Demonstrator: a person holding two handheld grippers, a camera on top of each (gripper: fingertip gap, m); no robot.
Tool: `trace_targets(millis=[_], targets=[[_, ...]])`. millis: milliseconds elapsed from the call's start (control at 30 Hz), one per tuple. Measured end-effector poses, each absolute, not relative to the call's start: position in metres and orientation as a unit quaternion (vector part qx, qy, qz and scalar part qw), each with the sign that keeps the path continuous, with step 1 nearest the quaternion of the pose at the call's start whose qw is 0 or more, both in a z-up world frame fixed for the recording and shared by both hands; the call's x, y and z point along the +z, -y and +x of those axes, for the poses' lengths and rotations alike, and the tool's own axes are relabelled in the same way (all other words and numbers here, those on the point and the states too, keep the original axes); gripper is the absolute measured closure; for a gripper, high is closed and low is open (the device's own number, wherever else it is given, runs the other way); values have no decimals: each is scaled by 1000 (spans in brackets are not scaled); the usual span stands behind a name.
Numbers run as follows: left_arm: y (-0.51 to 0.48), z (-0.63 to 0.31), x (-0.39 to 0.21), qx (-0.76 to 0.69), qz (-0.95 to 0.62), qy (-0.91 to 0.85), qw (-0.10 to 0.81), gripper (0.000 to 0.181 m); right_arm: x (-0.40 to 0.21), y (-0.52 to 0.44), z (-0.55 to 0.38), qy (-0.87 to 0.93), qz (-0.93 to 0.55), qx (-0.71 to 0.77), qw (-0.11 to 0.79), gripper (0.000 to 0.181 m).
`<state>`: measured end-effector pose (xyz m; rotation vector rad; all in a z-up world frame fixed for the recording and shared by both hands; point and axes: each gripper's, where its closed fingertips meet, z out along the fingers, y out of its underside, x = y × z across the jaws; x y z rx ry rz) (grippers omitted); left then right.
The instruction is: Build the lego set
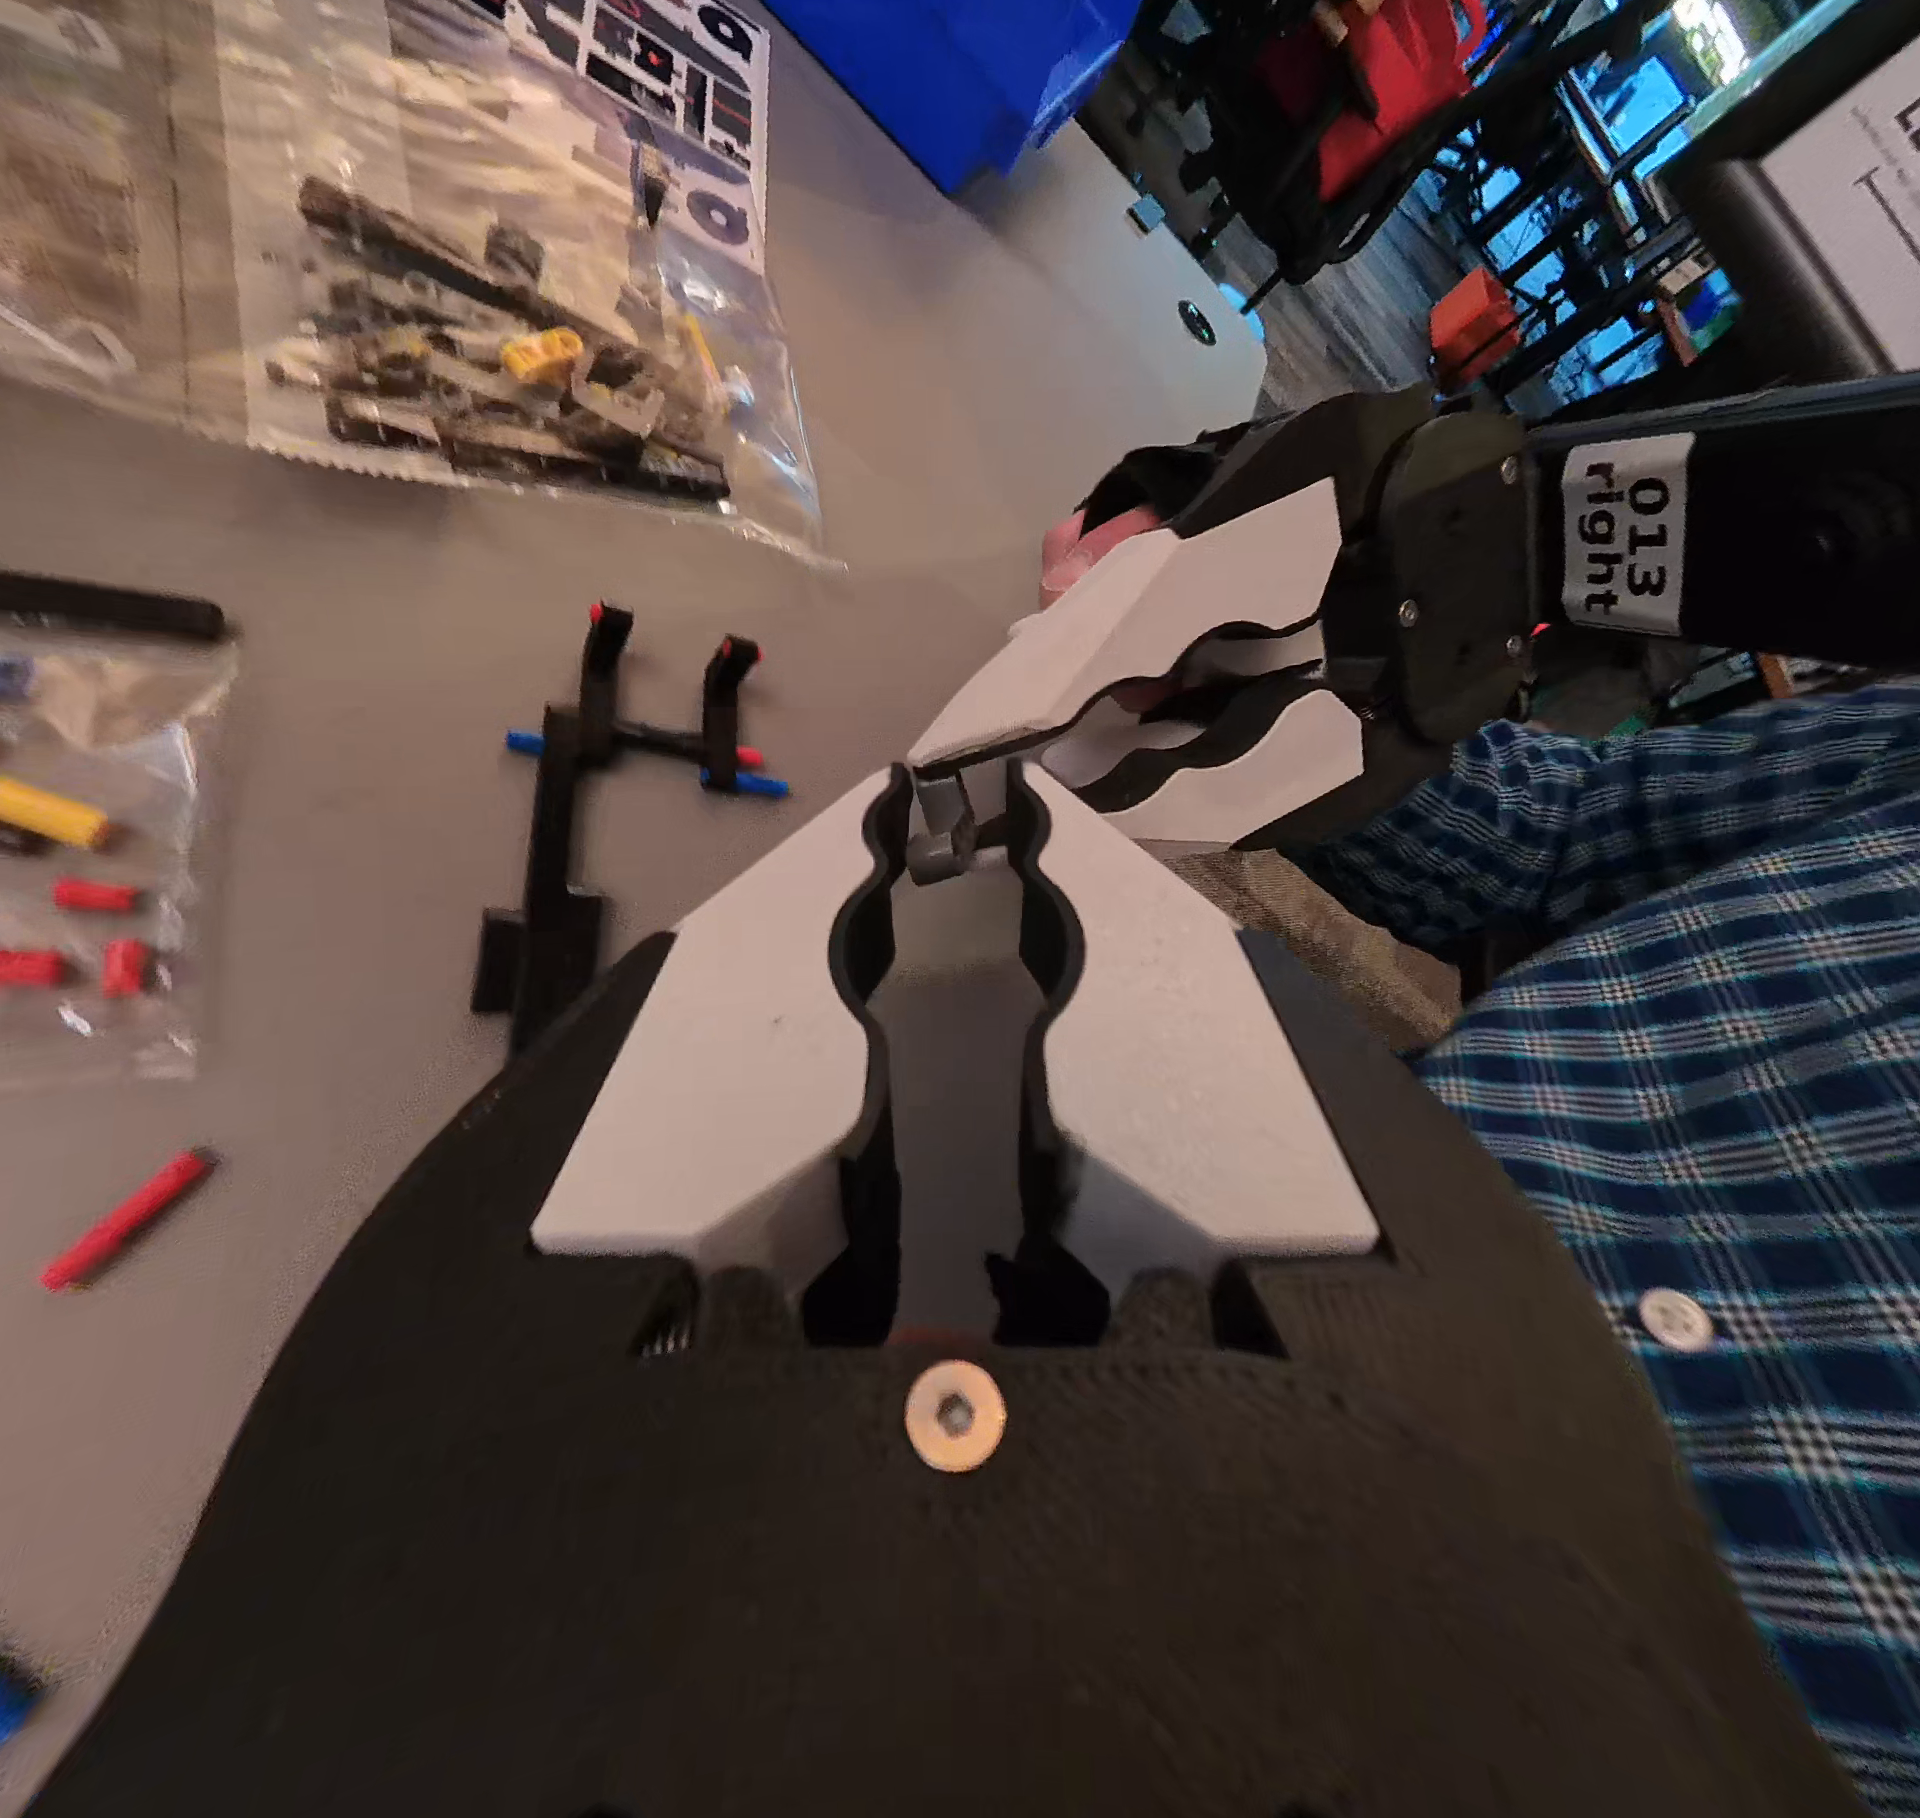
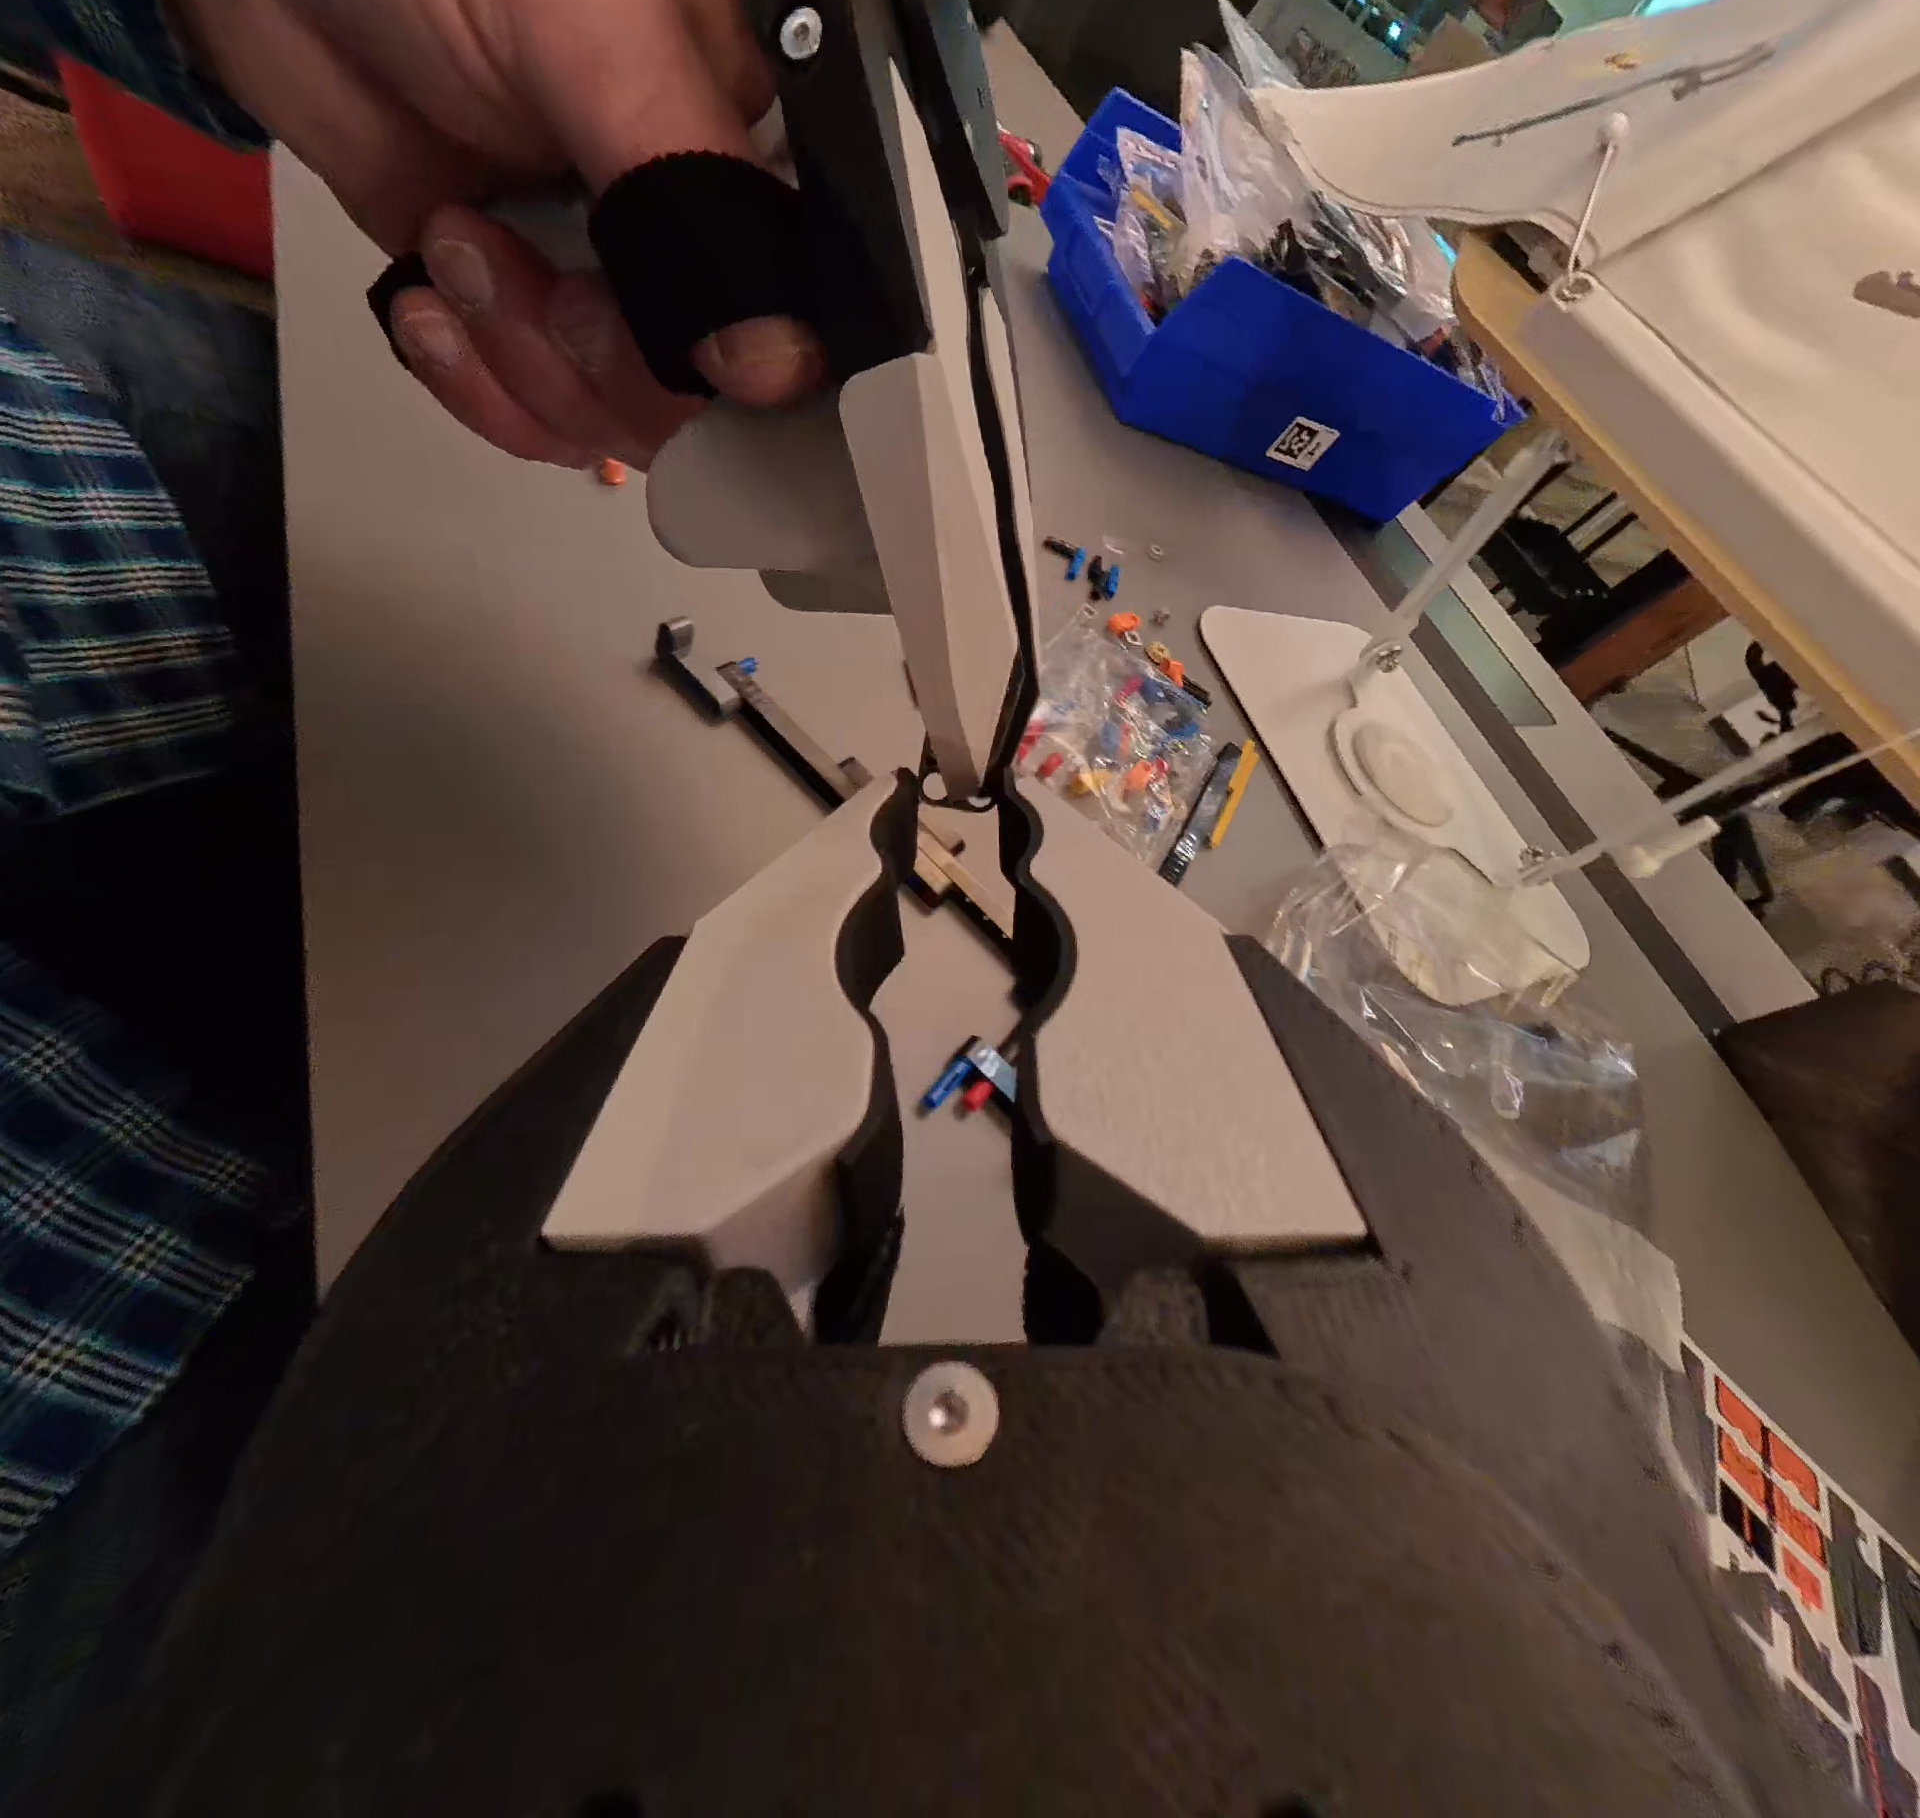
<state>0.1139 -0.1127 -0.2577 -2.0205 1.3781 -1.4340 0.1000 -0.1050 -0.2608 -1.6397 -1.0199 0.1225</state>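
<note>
The left claw [image 1: 951, 812] is clenched on a small grey lego piece [image 1: 943, 828], which sits between its two tips, above the edge of the counter [image 1: 935, 397]. The right claw [image 1: 997, 745] comes in from the side and its tips touch the top of the same grey piece; in the right wrist view its own fingers [image 2: 779, 989] stand a little apart, with the tip of the left claw [image 2: 971, 781] between them, so it is not possible to tell if the right claw grips the piece or only meets it. A hand [image 2: 499, 158] holds the left claw from above. The black lego frame [image 1: 582, 812], with blue and red pins, lies flat on the counter and is taken here as the landmark. The grey piece is held near this frame, on the side toward the person in the plaid shirt [image 1: 1714, 1197]. A loose red axle [image 1: 130, 1218] lies well apart from the frame, toward the near edge of the counter. A small clear bag of red and yellow parts [image 1: 94, 895] lies beside the frame, on the side away from the person. A larger clear bag of dark parts [image 1: 499, 355] lies beyond the frame, on a sheet of stickers [image 1: 582, 23]. A blue bin [image 1: 935, 23] stands far behind the frame; in the right wrist view this bin [image 2: 1278, 376] holds more bags.
</note>
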Motion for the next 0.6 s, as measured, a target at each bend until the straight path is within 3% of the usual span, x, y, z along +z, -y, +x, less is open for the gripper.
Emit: trace_targets(millis=[300,600], targets=[[147,75,-286,-492,-741,-438,129,175,-287,143,62,479,-682,78,547,168],[136,56,-310,-415,-767,-461,163,175,-317,149,53,480,-722,122,483,152]])
